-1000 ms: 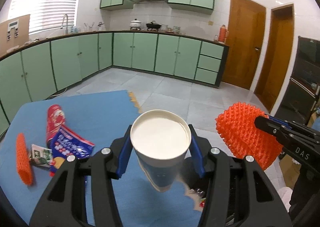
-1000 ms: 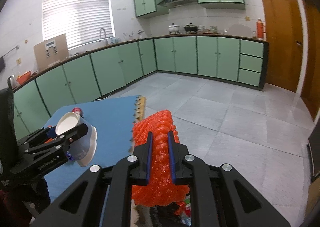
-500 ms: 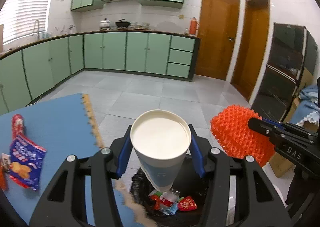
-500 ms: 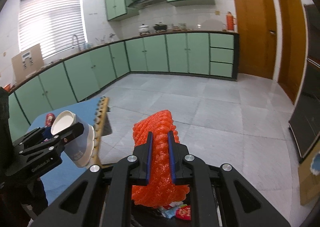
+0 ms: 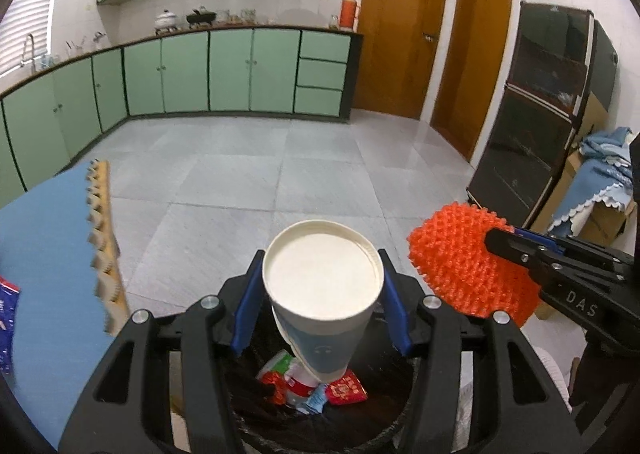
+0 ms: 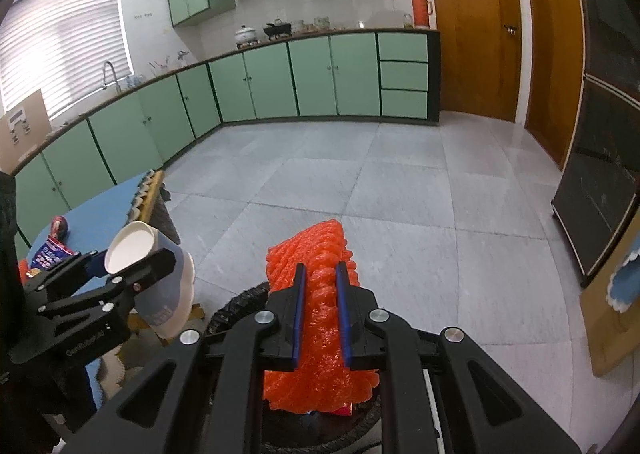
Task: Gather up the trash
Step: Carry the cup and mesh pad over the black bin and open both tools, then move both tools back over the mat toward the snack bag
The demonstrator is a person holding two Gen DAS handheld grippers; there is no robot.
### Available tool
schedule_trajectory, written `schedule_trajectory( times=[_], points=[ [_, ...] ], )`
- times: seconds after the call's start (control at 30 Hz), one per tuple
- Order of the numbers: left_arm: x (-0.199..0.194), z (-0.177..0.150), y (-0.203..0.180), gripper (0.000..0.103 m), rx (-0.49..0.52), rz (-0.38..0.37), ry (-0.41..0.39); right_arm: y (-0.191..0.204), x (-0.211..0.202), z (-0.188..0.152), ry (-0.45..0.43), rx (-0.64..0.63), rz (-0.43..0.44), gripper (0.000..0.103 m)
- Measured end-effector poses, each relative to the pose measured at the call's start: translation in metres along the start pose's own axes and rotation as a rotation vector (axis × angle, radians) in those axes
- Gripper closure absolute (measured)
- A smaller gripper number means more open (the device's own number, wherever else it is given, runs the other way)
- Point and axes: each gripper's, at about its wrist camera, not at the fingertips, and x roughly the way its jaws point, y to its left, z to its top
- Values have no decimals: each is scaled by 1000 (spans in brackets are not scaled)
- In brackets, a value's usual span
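My left gripper (image 5: 322, 286) is shut on a white paper cup (image 5: 322, 278) with a blue-grey print, held upright over a trash bin (image 5: 248, 406) lined with a black bag. Red and green wrappers (image 5: 344, 390) lie in the bin. My right gripper (image 6: 320, 282) is shut on an orange foam net (image 6: 316, 254), also over the bin's rim (image 6: 236, 302). The cup shows in the right wrist view (image 6: 160, 274) to the left, and the net in the left wrist view (image 5: 456, 258) to the right.
A blue mat on a table (image 5: 44, 254) lies to the left, with a blue snack bag (image 6: 50, 254) and a red can (image 6: 60, 225) on it. Grey tiled floor (image 5: 260, 173) spreads ahead. A dark cabinet (image 5: 560, 113) and boxes stand right.
Both grippers have swung right, away from the blue table and over the trash bin, still holding the cup and the orange net. The bin's contents have come into view.
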Motion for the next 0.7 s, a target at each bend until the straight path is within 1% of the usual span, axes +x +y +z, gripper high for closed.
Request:
schedule_trajectory(
  times=[0.1, 0.13, 0.17, 0.23, 0.27, 0.3, 0.33, 0.37, 0.43, 0.47, 0.6, 0.67, 0.7],
  points=[
    [12, -3, -3, 50, -4, -12, 37, -6, 10, -5, 30, 19, -5, 88],
    [13, -5, -3, 50, -4, -13, 44, -9, 13, -6, 40, 23, -6, 87],
    [15, -5, -3, 50, -6, -16, 52, -11, 18, -7, 54, 25, -5, 83],
    [16, -5, -2, 45, -9, -17, 57, -14, 24, -9, 66, 28, -8, 81],
    [16, -4, -1, 43, -12, -15, 55, -15, 26, -10, 72, 32, -4, 76],
    [15, -4, -1, 42, -13, -14, 54, -15, 28, -10, 77, 36, -2, 74],
    [14, -3, 0, 42, -15, -13, 53, -17, 29, -10, 77, 37, -2, 70],
    [13, -2, 0, 42, -17, -12, 51, -16, 29, -10, 77, 35, -5, 61],
    [10, -1, 0, 42, -23, -9, 46, -14, 27, -10, 71, 28, -7, 53],
    [7, 0, 2, 42, -27, -8, 42, -12, 26, -9, 66, 22, -10, 47],
    [-8, 5, 12, 39, -45, 2, 12, -5, 17, -4, 40, 8, -21, 36],
    [-20, 10, 19, 37, -54, 17, -16, 2, 11, 0, 18, -3, -27, 24],
    [-26, 10, 23, 35, -58, 25, -28, 6, 6, 2, 4, -12, -28, 22]
  ],
)
